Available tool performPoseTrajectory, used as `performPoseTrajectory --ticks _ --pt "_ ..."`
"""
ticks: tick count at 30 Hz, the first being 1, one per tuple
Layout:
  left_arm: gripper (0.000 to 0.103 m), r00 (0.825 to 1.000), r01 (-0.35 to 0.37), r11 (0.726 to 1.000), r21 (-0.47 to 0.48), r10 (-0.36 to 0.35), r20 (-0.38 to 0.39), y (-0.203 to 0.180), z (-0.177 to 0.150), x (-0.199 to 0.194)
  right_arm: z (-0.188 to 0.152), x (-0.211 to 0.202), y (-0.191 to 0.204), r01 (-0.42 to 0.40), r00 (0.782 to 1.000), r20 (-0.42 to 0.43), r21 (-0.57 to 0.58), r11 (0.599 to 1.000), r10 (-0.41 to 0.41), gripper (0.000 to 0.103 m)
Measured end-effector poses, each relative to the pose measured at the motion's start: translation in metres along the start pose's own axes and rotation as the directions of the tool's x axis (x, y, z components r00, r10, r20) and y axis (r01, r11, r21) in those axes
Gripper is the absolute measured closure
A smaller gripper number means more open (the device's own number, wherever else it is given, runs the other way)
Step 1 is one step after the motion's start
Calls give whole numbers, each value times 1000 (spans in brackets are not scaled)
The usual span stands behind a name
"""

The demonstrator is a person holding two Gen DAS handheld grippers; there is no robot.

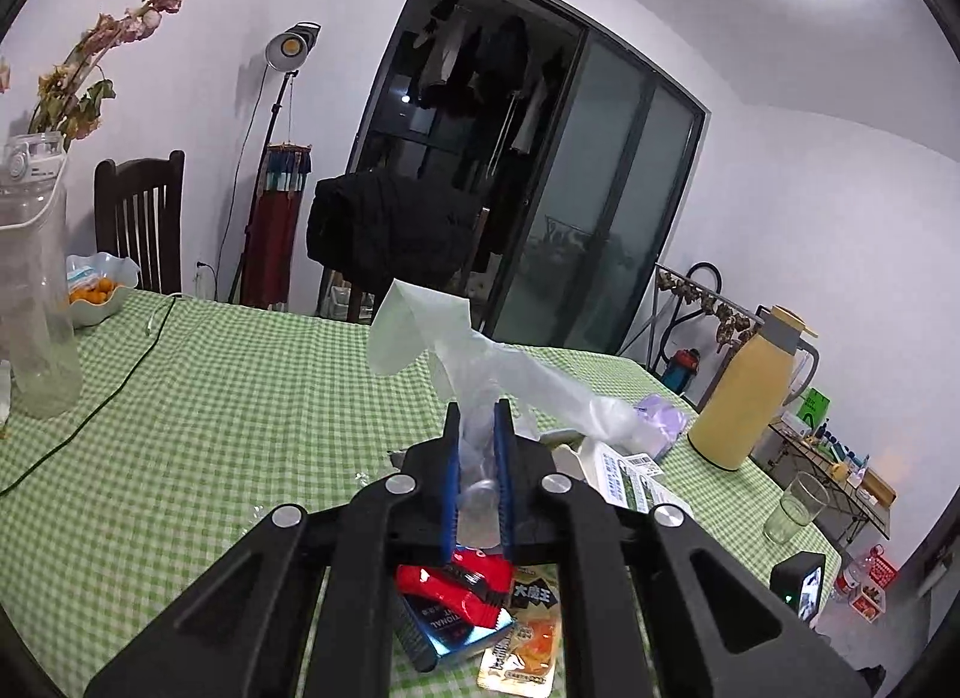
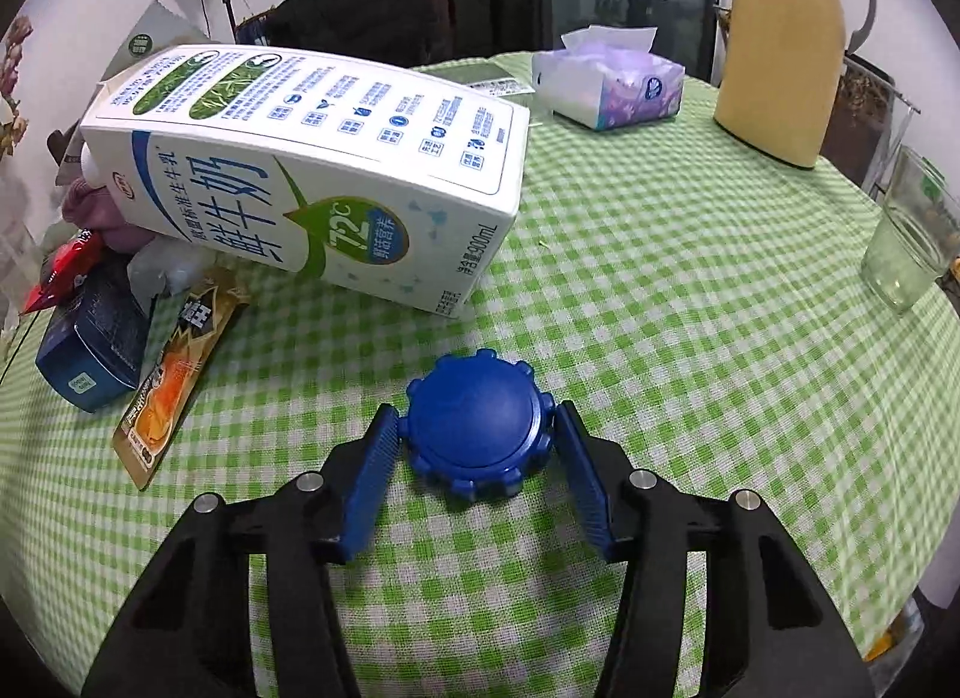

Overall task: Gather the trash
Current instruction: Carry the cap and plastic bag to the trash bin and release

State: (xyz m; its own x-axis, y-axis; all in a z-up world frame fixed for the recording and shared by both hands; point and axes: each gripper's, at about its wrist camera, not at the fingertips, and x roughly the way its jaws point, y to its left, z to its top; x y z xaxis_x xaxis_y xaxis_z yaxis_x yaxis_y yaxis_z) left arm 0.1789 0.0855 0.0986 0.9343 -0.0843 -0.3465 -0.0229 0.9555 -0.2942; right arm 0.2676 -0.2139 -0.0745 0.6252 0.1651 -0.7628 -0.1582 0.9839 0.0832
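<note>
The left gripper (image 1: 478,446) is clenched on a clear plastic bag (image 1: 480,374), held up above the checked surface (image 1: 240,398). The right gripper (image 2: 474,446) straddles a blue cap (image 2: 474,428) lying on the surface just in front of the toppled milk carton (image 2: 312,170); whether its pads touch the cap I cannot tell. Left of the carton lie 1 snack packet (image 2: 174,380), 1 blue box (image 2: 96,344) and 1 red wrapper (image 2: 63,269).

one milk carton (image 2: 312,170), one blue cap (image 2: 477,428), one glass (image 2: 909,242), one thermos (image 2: 786,44)

Green-and-white checked tablecloth (image 2: 660,278), blue cap (image 2: 474,422), white-and-blue milk carton (image 2: 312,158), yellow jug (image 2: 780,50)
</note>
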Motion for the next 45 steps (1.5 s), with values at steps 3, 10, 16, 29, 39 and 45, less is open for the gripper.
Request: performPoseTrajectory --ticks 3,10,16,29,39,45 --pt "96 1000 1 1000 16 -1 0 -6 -4 -4 -2 -7 -2 -22 1000 16 17 1000 22 51" --pt "96 1000 23 999 40 -23 -5 -24 -14 -20 -12 -54 -8 2 994 112 -5 1000 -1 51" --pt "96 994 101 994 38 -99 -47 -56 -33 -34 -25 -104 -50 44 979 196 56 997 -54 51" --pt "96 919 375 901 220 -329 -219 -213 -105 -50 -111 -209 -192 243 910 263 292 925 -322 51" --pt "96 701 680 669 300 -472 -534 -372 -217 -41 -232 -207 -313 361 904 15 508 782 -427 51" --pt "96 481 800 553 230 -363 -798 -454 -329 2 -278 -165 -361 370 921 -125 581 725 -369 50"
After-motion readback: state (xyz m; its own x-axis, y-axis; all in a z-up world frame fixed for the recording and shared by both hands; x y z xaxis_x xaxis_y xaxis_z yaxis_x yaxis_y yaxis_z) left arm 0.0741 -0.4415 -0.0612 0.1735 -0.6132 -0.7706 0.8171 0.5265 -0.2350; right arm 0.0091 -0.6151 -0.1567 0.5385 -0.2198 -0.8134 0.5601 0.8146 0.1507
